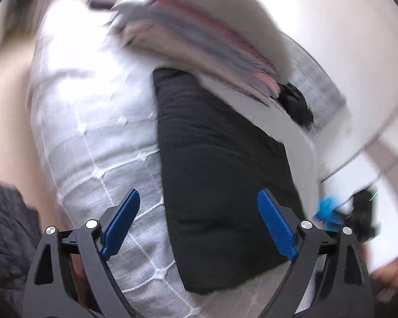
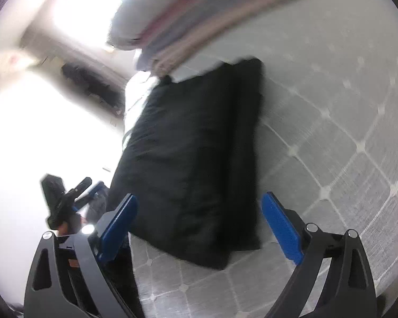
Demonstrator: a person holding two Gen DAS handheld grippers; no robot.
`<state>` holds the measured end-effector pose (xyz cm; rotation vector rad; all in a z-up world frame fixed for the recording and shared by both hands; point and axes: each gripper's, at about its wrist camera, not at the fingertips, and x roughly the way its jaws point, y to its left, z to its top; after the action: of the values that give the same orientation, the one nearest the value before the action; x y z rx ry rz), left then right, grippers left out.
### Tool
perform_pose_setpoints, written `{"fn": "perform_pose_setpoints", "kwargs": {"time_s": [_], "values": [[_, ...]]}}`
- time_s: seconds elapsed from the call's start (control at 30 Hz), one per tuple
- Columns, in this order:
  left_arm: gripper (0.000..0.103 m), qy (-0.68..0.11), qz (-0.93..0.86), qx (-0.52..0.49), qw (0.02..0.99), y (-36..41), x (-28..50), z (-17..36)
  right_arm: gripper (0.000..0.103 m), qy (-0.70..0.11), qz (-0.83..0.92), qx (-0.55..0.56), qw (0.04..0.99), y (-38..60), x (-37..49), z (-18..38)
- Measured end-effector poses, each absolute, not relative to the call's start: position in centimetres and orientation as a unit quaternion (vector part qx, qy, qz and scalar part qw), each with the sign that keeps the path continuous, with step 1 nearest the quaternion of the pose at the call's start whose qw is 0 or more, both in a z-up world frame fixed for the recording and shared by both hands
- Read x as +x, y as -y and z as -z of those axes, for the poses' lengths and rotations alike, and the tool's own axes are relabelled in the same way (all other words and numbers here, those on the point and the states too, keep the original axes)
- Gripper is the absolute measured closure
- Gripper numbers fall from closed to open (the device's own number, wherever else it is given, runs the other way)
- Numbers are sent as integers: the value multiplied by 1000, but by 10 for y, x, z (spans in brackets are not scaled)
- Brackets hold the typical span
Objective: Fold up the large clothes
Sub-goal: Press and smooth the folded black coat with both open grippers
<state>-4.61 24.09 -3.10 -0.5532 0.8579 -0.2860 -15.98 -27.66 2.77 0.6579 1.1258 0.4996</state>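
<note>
A black garment [image 1: 220, 175] lies folded into a long rectangle on a white quilted mattress [image 1: 92, 122]. My left gripper [image 1: 199, 220] hovers over its near end, blue pads wide apart, nothing between them. In the right wrist view the same black garment [image 2: 193, 164] lies flat ahead. My right gripper [image 2: 199, 225] stands open above its near edge, not touching it. The left gripper [image 2: 74, 198] shows at the lower left of that view. The right gripper [image 1: 339, 212] appears blurred at the right edge of the left wrist view.
A stack of folded clothes in pink, grey and white [image 1: 207, 26] sits beyond the black garment, seen too as the stack [image 2: 199, 18]. A small dark item [image 1: 297, 103] lies beside the stack. The mattress edge [image 2: 127, 122] drops to a bright floor on the left.
</note>
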Motion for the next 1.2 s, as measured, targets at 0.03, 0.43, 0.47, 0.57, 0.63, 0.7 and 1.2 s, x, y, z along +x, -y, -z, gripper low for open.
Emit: {"fn": "perform_pose_setpoints", "kwargs": {"time_s": [0.03,0.43,0.47,0.57,0.63,0.7,1.2], "values": [[16,-427,146,-301,840,-252,-30,43,12,-529,-230,331,746,286,-144,-14],[13,-465,195,-393,769,-258,75,109,6,-561,-280,433,647,247,11,84],[12,-468,207,-394,763,-252,84,110,6,-561,-281,428,650,243,15,85],[11,-481,209,-394,755,-238,103,116,5,-559,-311,409,650,217,24,79],[29,-480,195,-361,776,-231,105,104,5,-553,-331,370,669,199,22,65],[43,-482,185,-297,803,-221,105,84,5,-528,-350,355,688,191,18,49],[34,-463,83,-248,847,-267,76,35,6,-482,-185,227,826,192,-15,-3]]}}
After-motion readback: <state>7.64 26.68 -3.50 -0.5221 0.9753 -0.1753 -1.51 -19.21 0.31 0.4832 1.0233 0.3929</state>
